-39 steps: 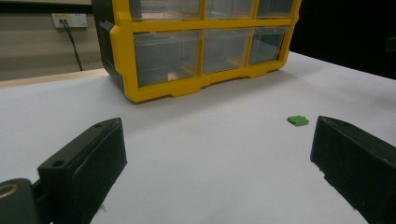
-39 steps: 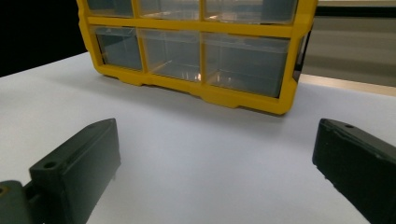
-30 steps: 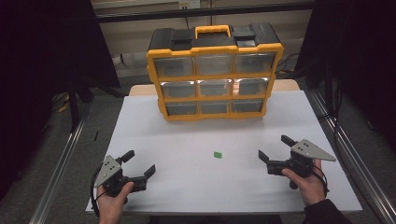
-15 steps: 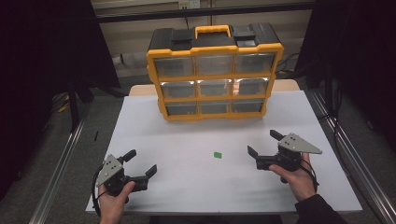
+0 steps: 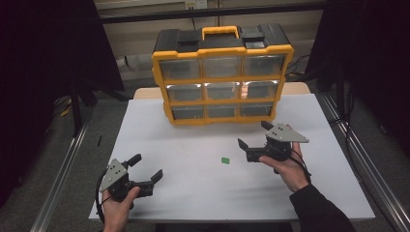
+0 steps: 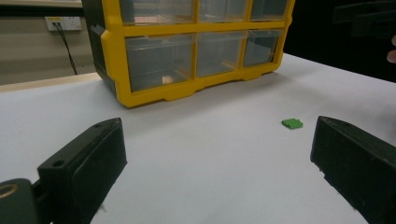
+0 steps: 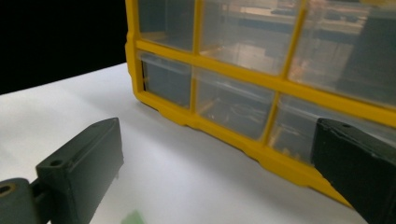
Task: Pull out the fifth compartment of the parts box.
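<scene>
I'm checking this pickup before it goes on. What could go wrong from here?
The green piece is small and lies flat on the white table, so the open right gripper might slide it away instead of pinching it. That gripper is also near the yellow drawer organizer, and one jaw could bump its lower drawers. The left gripper is open too and farther off.

Two hand-held grippers, matt black. Left gripper (image 5: 147, 168): blocky flat-faced jaws with a small round hole near each base, grey three-cornered plate on top bearing dark dots, black cable trailing at the wrist. Right gripper (image 5: 255, 135): same build, same grey plate, black cable looping by the hand. Dark long sleeve on right forearm; left wrist bare.
</scene>
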`<action>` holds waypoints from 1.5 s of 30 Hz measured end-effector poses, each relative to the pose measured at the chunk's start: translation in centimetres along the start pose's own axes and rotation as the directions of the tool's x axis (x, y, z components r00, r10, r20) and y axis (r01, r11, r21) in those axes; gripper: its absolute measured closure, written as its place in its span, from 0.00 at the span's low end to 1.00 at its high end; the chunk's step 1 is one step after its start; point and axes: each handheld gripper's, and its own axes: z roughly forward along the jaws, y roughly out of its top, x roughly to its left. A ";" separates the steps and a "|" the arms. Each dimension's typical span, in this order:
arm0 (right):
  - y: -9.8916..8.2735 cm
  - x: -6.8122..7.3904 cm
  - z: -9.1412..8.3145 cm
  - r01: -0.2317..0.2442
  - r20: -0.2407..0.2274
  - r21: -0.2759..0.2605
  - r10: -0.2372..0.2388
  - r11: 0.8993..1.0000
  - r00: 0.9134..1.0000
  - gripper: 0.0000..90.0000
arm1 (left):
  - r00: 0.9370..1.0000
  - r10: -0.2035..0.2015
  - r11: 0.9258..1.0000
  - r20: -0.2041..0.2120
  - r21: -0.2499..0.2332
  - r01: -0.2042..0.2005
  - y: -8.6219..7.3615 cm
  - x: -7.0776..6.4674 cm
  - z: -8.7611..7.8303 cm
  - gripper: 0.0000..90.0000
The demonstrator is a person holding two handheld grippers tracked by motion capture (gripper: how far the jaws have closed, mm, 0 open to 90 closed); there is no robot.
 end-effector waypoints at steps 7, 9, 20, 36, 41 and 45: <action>1.2 0.6 2.1 0.038 -0.001 -0.010 -0.038 0.999 0.999 0.03 | 1.000 0.001 1.000 0.000 0.001 -0.001 0.0 0.1 0.0 0.04; 1.4 0.7 2.5 0.060 0.005 -0.009 -0.060 0.998 0.998 0.03 | 1.000 0.000 1.000 0.000 0.000 0.000 0.0 0.1 0.0 0.04; 3.0 0.7 4.6 0.093 0.004 -0.013 -0.093 0.996 0.996 0.02 | 1.000 0.005 1.000 0.004 0.001 -0.005 0.0 0.1 0.0 0.04; 4.9 0.7 7.3 0.237 0.081 -0.001 -0.236 0.972 0.968 0.03 | 1.000 0.007 1.000 0.008 -0.007 -0.007 0.1 0.1 -0.1 0.04; 5.0 0.5 8.1 0.302 0.126 0.001 -0.300 0.953 0.946 0.03 | 1.000 0.006 1.000 0.010 -0.006 -0.006 0.0 0.2 -0.1 0.04; 5.0 0.7 8.4 0.371 0.149 0.008 -0.368 0.929 0.918 0.04 | 1.000 0.007 1.000 0.010 -0.007 -0.007 0.0 0.2 -0.1 0.04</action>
